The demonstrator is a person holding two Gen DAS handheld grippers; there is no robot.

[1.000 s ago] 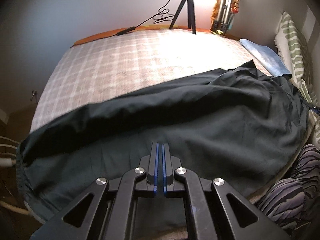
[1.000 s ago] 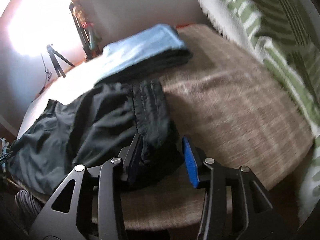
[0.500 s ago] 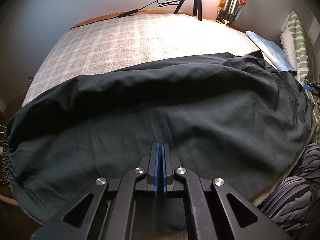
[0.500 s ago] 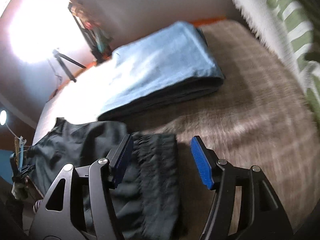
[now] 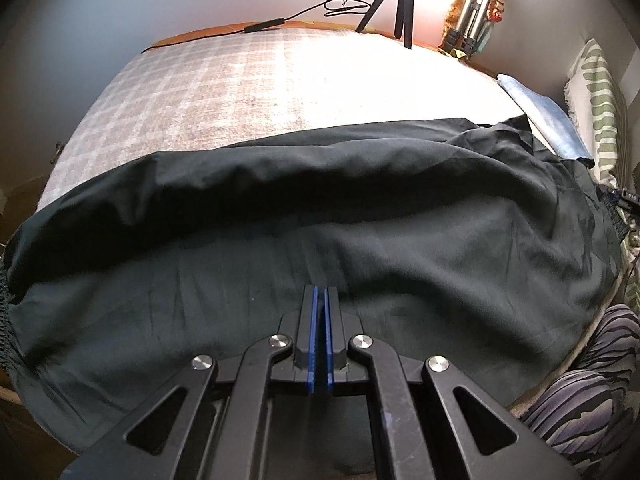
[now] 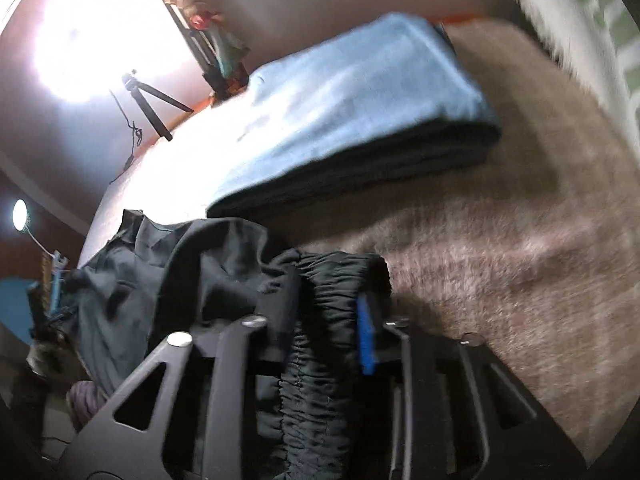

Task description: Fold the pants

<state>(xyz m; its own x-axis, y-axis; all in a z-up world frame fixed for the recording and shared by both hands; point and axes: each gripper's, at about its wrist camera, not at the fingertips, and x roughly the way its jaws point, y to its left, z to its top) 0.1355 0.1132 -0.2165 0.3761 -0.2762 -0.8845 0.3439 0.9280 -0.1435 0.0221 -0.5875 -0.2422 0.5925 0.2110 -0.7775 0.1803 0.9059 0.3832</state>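
Left view: left tongs pressed together, hovering over the black pants spread across frame centre on the bed, prob. readying a fold. Right view: right tongs spread round the gathered waistband, lower centre, to grab it.

Right gripper: I see it slide forward, and the bunched waistband now sits between its fingers.
Pants: the top fold now lies flatter and wider across the blanket.
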